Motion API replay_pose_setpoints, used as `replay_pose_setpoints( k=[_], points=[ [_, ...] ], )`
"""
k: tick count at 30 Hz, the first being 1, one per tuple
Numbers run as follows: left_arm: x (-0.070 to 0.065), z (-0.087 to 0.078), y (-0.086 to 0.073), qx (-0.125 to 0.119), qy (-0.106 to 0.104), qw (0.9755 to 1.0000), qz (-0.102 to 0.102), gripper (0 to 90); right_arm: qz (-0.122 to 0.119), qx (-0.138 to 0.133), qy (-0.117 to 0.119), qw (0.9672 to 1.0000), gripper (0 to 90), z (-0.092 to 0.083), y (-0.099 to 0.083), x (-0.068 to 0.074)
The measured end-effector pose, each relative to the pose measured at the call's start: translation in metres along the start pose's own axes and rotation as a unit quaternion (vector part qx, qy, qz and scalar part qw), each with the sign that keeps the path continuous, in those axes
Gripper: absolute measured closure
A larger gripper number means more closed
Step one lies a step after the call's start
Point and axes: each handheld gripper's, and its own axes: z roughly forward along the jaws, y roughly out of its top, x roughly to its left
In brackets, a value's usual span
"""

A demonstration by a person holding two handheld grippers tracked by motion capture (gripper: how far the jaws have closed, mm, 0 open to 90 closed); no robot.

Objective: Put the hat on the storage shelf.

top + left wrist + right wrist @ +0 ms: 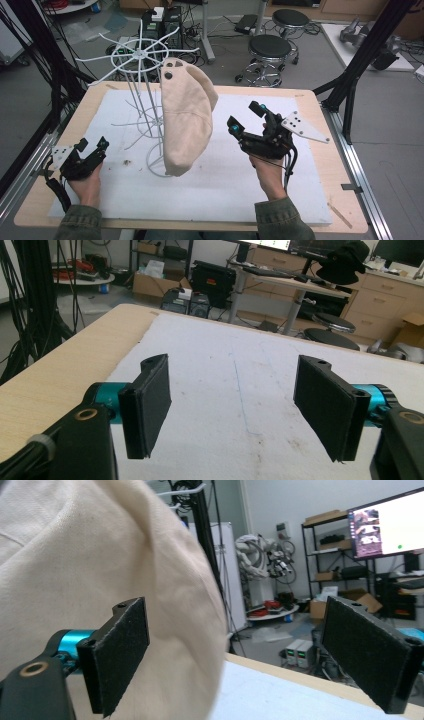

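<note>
A cream cloth hat (186,116) hangs on a white wire rack (142,55) that stands on the white mat. My right gripper (246,119) is just right of the hat, open, jaws pointing toward it; in the right gripper view the hat (95,580) looms close behind the left pad (122,652), with nothing between the pads. My left gripper (91,145) rests at the mat's left edge, well clear of the rack. It is open, and in the left gripper view bare mat (240,405) lies between its pads (150,405).
The wooden table (325,150) carries a white foam mat (210,190). The rack's thin wire legs (137,127) spread across the mat's left middle. Two black stools (270,50) and cables sit on the floor beyond the far edge. Black frame posts (360,60) stand at the right.
</note>
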Motion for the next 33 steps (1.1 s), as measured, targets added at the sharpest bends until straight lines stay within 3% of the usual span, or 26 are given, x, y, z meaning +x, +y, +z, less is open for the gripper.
replay_pose_setpoints(
  k=[5,6,7,8,9,21,22,26,27,29,33],
  points=[
    [0.0,0.0,0.0,0.0,0.001,1.0,0.0,31.1,-0.011,0.006,-0.028,0.9995,11.1,-0.01,0.0,-0.007],
    [0.0,-0.001,0.0,0.001,0.001,1.0,0.001,31.1,-0.016,0.003,-0.038,0.9991,11.0,-0.012,-0.001,-0.008],
    [0.0,-0.001,0.0,0.001,0.001,1.0,0.001,31.1,-0.03,0.0,-0.063,0.9976,11.1,-0.019,-0.001,-0.011],
    [0.0,-0.001,0.0,0.001,0.001,1.0,0.001,31.1,-0.03,0.0,-0.063,0.9976,11.1,-0.019,-0.001,-0.011],
    [0.0,-0.001,0.0,0.0,0.001,1.0,0.0,31.1,-0.032,0.0,-0.08,0.9963,11.1,-0.024,-0.002,-0.014],
    [-0.001,-0.002,0.0,-0.001,0.002,1.0,0.001,31.0,-0.042,0.015,-0.144,0.9885,11.0,-0.052,-0.011,-0.038],
    [-0.001,-0.002,0.0,0.0,0.001,1.0,0.001,31.1,-0.044,0.019,-0.159,0.9862,11.0,-0.058,-0.013,-0.042],
    [-0.001,-0.004,-0.001,-0.001,0.002,1.0,-0.004,31.0,-0.038,0.024,-0.176,0.9834,11.0,-0.067,-0.015,-0.046],
    [-0.001,-0.004,-0.001,-0.002,0.002,1.0,-0.004,31.1,-0.041,0.03,-0.19,0.9805,11.0,-0.074,-0.016,-0.049],
    [-0.001,-0.004,-0.001,-0.002,0.002,1.0,-0.005,31.0,-0.044,0.03,-0.194,0.9795,11.1,-0.076,-0.017,-0.049],
    [-0.001,-0.005,-0.001,-0.002,0.002,1.0,-0.006,31.0,-0.053,0.035,-0.228,0.9716,11.1,-0.087,-0.023,-0.05]
  ],
)
